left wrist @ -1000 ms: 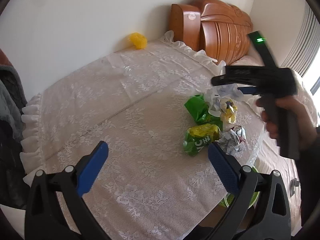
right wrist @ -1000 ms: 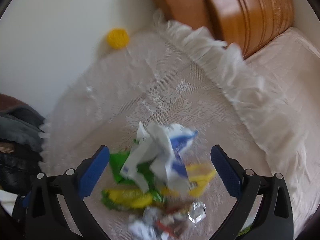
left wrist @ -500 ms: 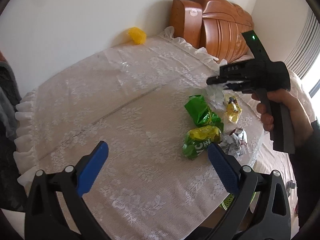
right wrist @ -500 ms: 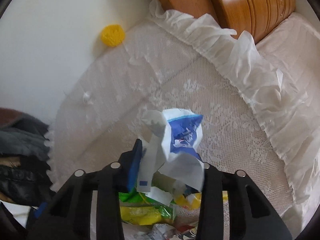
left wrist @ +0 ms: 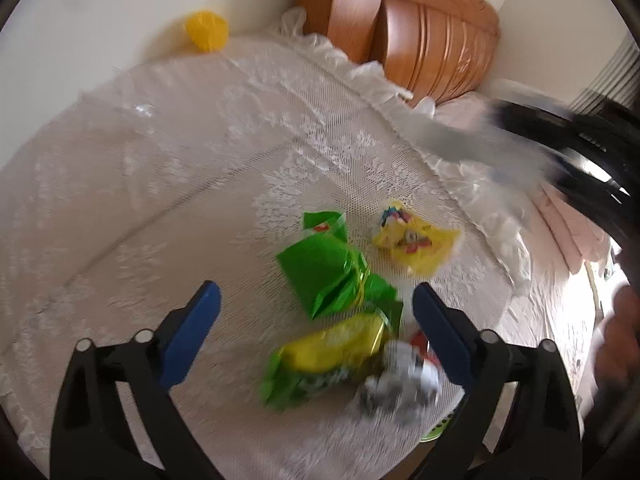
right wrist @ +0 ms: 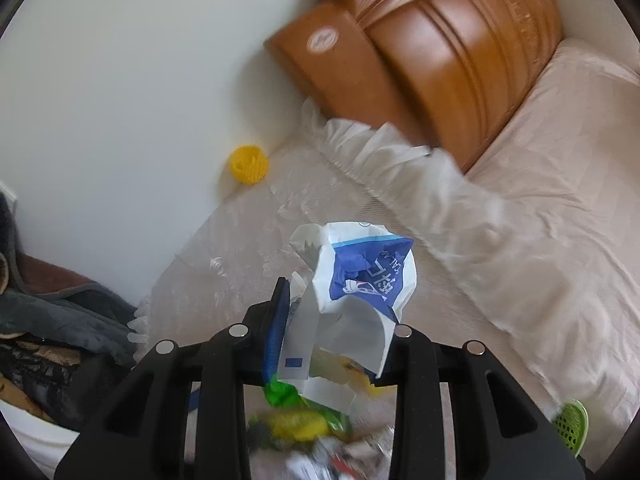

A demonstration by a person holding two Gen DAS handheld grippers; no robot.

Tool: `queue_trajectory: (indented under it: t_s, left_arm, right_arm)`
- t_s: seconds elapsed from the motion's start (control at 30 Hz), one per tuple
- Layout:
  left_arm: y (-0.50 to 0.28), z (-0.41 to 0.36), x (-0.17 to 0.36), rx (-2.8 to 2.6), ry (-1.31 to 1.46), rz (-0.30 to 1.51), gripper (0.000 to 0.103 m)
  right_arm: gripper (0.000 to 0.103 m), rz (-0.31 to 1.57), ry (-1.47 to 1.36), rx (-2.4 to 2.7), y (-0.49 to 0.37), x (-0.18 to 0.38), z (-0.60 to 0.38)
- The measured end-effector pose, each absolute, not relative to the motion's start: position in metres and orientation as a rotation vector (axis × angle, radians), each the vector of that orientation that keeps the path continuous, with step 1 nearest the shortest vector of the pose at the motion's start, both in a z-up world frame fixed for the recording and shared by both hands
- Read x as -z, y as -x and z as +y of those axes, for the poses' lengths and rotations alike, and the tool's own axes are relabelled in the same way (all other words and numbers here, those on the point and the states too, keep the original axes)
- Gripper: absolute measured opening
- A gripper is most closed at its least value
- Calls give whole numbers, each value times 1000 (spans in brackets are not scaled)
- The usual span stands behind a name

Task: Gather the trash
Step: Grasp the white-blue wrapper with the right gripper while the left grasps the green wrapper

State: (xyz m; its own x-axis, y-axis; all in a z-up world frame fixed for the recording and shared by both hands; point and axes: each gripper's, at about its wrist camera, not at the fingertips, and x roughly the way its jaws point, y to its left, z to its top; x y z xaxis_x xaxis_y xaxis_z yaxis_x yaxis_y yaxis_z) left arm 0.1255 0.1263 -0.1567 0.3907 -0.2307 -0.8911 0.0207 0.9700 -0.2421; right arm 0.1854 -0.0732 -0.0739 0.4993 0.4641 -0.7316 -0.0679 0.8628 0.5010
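Observation:
My right gripper point(right wrist: 332, 312) is shut on a crumpled white and blue wrapper point(right wrist: 360, 276) and holds it above the table. Below it lie blurred green and yellow wrappers point(right wrist: 296, 420). In the left wrist view my left gripper point(left wrist: 316, 308) is open and empty, low over a green wrapper point(left wrist: 324, 268), a green and yellow packet point(left wrist: 328, 356), a yellow wrapper point(left wrist: 412, 240) and a crumpled silver wrapper point(left wrist: 400, 384) on the lace tablecloth point(left wrist: 180, 184). The right gripper point(left wrist: 568, 148) shows as a dark blur at the right.
A yellow object point(left wrist: 206, 34) sits at the far edge by the white wall. A wooden headboard point(left wrist: 424, 36) and a pink bed point(right wrist: 560, 200) lie beyond the table. A green perforated bin rim point(right wrist: 572, 426) shows low right. Dark clothes point(right wrist: 52, 328) lie left.
My right gripper has lifted the white and blue wrapper up and away to the right. My left gripper has moved forward and closer over the green wrappers.

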Motion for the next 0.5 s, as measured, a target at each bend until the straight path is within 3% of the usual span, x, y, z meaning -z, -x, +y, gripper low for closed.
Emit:
queue_trajectory:
  t_s: [0.3, 0.5]
  left_arm:
    - [-153, 118, 190, 80, 378, 1274, 51]
    - [-159, 121, 189, 85, 421, 1260, 43]
  right_arm:
    - [32, 982, -418, -243, -101, 72, -130]
    - [32, 986, -425, -199, -74, 80, -147]
